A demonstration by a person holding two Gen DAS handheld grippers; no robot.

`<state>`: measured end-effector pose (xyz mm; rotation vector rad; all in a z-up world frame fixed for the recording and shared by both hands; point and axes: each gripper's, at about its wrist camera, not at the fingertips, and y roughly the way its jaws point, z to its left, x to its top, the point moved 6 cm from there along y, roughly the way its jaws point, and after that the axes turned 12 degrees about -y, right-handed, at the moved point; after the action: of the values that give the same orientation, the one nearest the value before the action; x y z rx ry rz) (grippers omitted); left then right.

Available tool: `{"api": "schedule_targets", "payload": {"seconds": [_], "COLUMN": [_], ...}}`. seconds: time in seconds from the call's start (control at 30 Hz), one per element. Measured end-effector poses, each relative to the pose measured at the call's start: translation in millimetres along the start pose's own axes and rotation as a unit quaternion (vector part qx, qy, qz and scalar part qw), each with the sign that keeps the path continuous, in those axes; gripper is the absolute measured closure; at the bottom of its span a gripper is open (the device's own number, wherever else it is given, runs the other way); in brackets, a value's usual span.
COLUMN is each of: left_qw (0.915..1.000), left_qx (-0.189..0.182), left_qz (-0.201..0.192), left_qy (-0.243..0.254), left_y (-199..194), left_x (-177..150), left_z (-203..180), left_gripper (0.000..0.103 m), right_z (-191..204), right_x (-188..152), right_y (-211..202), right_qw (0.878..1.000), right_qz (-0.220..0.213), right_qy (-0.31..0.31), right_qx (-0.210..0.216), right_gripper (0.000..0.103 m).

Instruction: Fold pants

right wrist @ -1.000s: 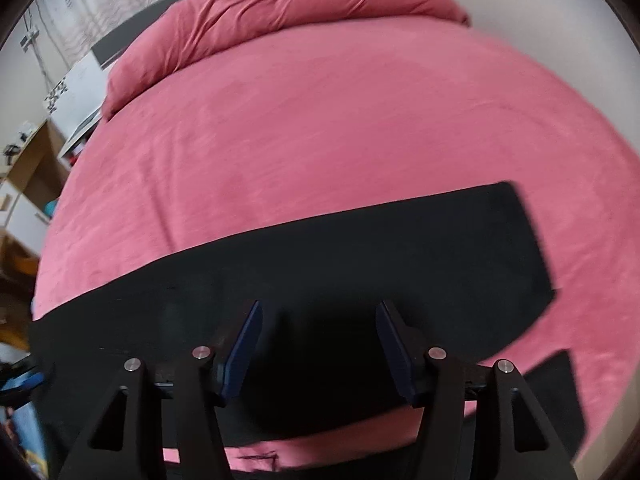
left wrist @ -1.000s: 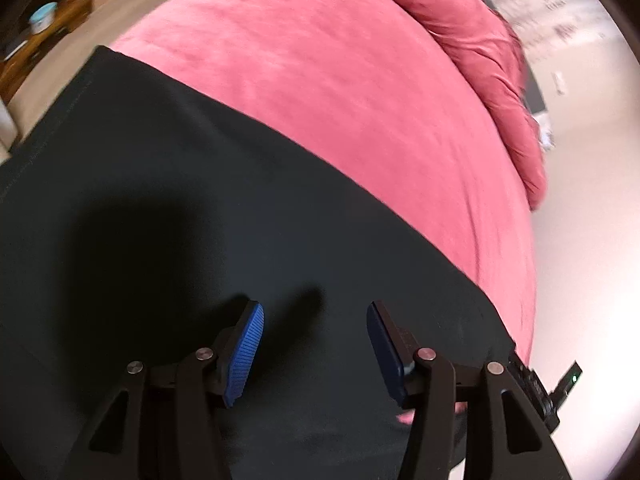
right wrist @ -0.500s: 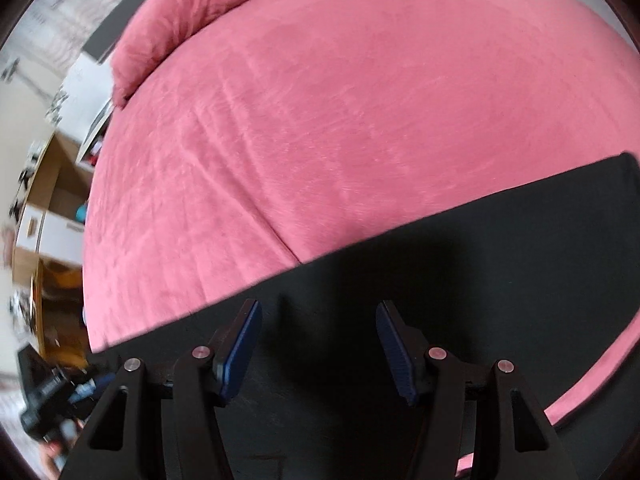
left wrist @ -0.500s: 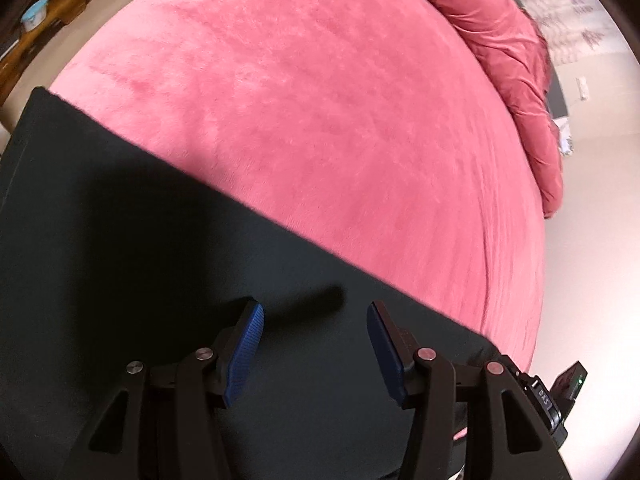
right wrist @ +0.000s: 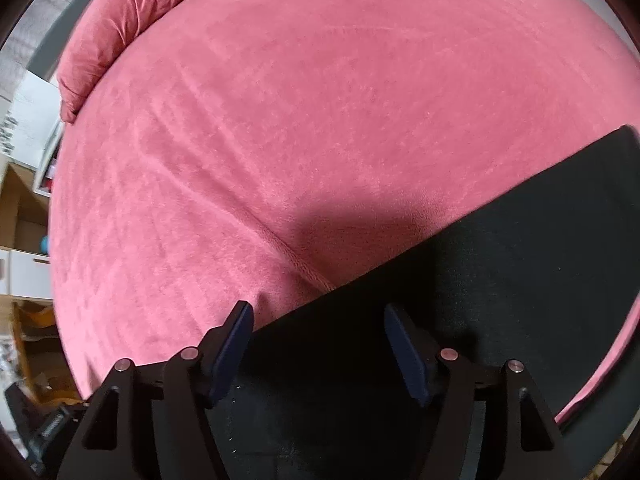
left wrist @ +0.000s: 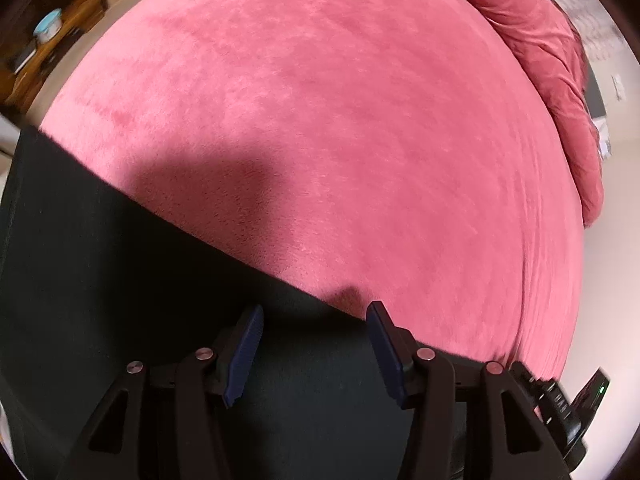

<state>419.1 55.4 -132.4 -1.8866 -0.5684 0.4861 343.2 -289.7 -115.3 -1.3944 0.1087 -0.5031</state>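
A wide bed with a pink velvety cover [left wrist: 340, 128] fills the room, and its surface is smooth except for one long crease [right wrist: 296, 256] that runs toward the near side. On the near part of this cover the black pants [left wrist: 120, 300] lie flat, and their far edge makes a straight line across the pink cloth [right wrist: 520, 280]. The left gripper [left wrist: 314, 350] hangs just above the pants near that far edge; its two blue pads [left wrist: 244, 354] stand wide apart and nothing is between them. The right gripper [right wrist: 320, 354] is over the same edge, also spread wide and holding nothing; one pad [right wrist: 230, 354] is over pink cover, the other over black cloth. At the far end of the bed a bunched pink blanket [left wrist: 552, 60] lies along the side. Beyond the bed I see a wooden shelf [left wrist: 48, 40] and, on the other side, white drawers [right wrist: 24, 276].
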Motion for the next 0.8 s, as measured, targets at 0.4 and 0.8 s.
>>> {"api": "schedule_targets", "payload": {"seconds": [0.4, 0.8], "left_qw": [0.9947, 0.9905], "left_qx": [0.073, -0.123], "left_qz": [-0.049, -0.041], "left_qy": [0.053, -0.045], "left_y": [10.7, -4.2], "left_x": [1.1, -40.6], "left_z": [-28.6, 56.4], "left_gripper": [0.052, 0.096], "right_z": [35.2, -5.4], "right_x": [-20.7, -64.7], "right_y": [6.1, -25.9], "right_qw": [0.990, 0.992], "right_qz": [-0.032, -0.099], "right_qy": [-0.113, -0.061], "right_qx": [-0.075, 0.057], "right_gripper": [0.081, 0.097]}}
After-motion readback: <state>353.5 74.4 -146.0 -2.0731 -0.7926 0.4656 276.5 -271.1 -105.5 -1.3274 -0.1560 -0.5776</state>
